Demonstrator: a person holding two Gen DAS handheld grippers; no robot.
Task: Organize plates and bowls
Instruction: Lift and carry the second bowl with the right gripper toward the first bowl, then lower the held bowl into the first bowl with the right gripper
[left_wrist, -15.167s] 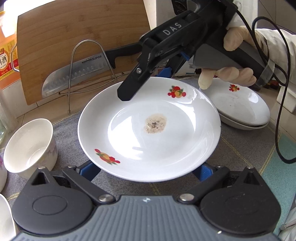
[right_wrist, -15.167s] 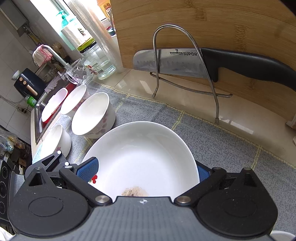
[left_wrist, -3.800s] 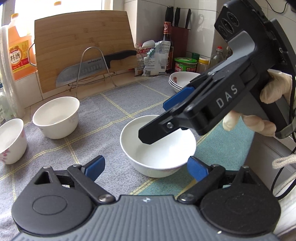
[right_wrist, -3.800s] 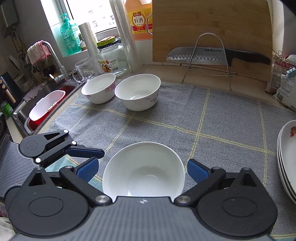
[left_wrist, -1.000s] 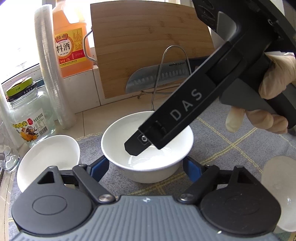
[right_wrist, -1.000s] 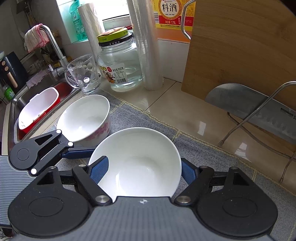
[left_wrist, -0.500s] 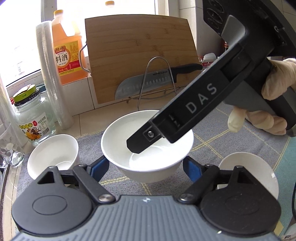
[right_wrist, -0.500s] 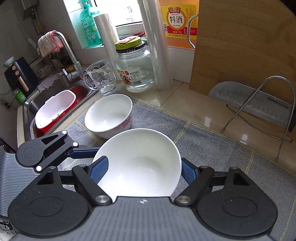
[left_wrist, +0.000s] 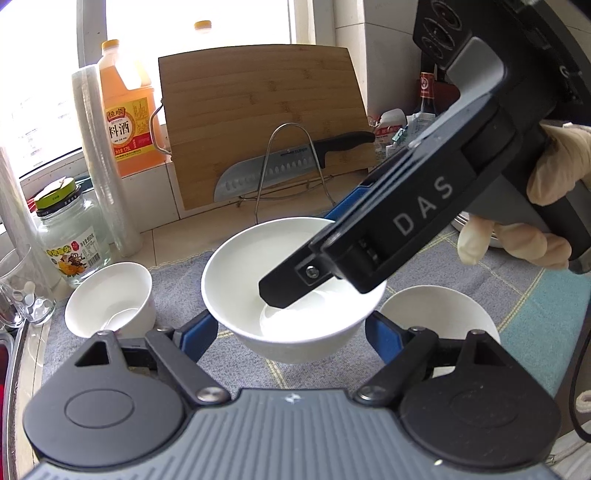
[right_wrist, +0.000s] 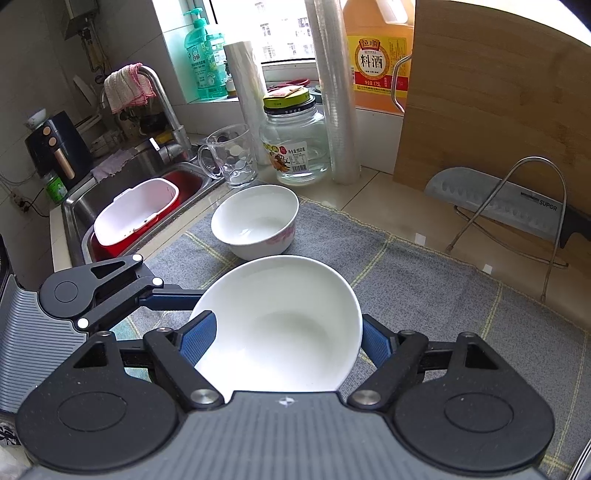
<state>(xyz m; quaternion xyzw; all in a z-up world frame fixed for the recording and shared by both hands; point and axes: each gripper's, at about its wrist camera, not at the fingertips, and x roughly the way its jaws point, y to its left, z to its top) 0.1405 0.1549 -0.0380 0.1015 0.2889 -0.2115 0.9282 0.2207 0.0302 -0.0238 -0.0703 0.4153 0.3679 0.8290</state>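
White china all round. From the left wrist: the left gripper (left_wrist: 291, 328) is clamped on a bowl (left_wrist: 295, 295), now lifted off the desk (left_wrist: 554, 317) and carried back from the cutting board (left_wrist: 258, 122), so it's likely headed for stacking. The right gripper (left_wrist: 280, 291) angles down across it. From the right wrist: the right gripper (right_wrist: 284, 339) is clamped on the same bowl (right_wrist: 277, 325), another bowl (right_wrist: 255, 221) just beyond.

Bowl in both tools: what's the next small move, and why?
Probably level the bowl and carry it over the second bowl, then lower it in. The left tool and right tool both clamp it across its sides, it sits tilted in the right wrist view, and the second bowl stands upright on the mat just beside it, so nesting looks likely.
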